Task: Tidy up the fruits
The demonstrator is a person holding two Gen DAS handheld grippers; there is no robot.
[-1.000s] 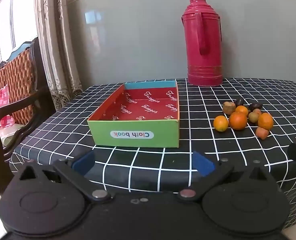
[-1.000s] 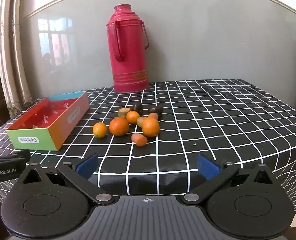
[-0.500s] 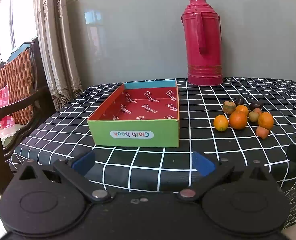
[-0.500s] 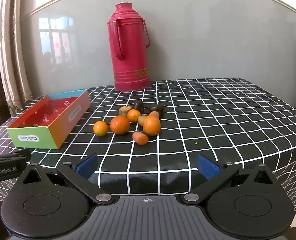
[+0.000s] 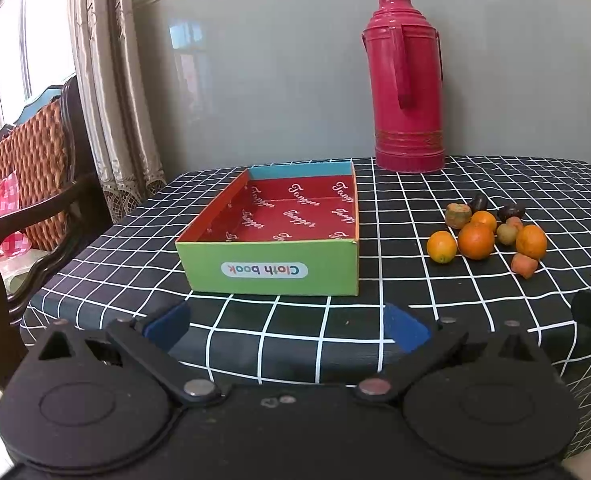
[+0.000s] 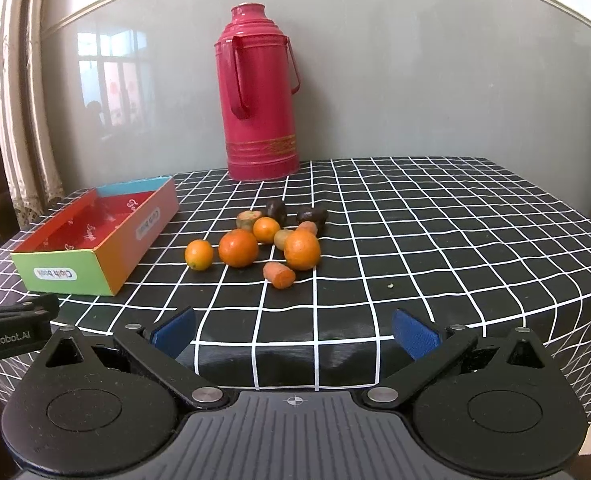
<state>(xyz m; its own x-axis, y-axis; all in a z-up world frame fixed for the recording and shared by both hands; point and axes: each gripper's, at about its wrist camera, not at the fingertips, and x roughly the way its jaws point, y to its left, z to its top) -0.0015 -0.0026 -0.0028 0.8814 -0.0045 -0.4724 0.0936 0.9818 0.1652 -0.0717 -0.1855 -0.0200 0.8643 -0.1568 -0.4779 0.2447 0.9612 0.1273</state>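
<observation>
table: a table under a black oilcloth with a white grid [image 6: 435, 240], carrying everything below.
flask: a tall crimson metal vacuum flask with a side handle [image 6: 257, 96], upright at the far edge, well apart from the work.
box: a shallow open cardboard box, green front, red printed floor [image 5: 271, 236], empty, left of the fruit; its long axis runs away from the left wrist camera.
fruit: a loose cluster of small fruits [image 6: 269, 240] on the cloth, right of the box, touching one another.
biggest orange: a round orange citrus fruit [image 6: 238, 248]; likely firm, light, apt to roll, so take it across its middle.
cut piece: a stubby pale-orange cut piece [image 6: 279, 275], nearest the right wrist camera, cut face toward it and to the right; probably soft, so pinch its sides gently.
left gripper [image 5: 287, 326]: blue-padded fingers spread wide, holding nothing, short of the box.
right gripper [image 6: 295, 332]: fingers spread wide, empty, facing the cluster.
</observation>
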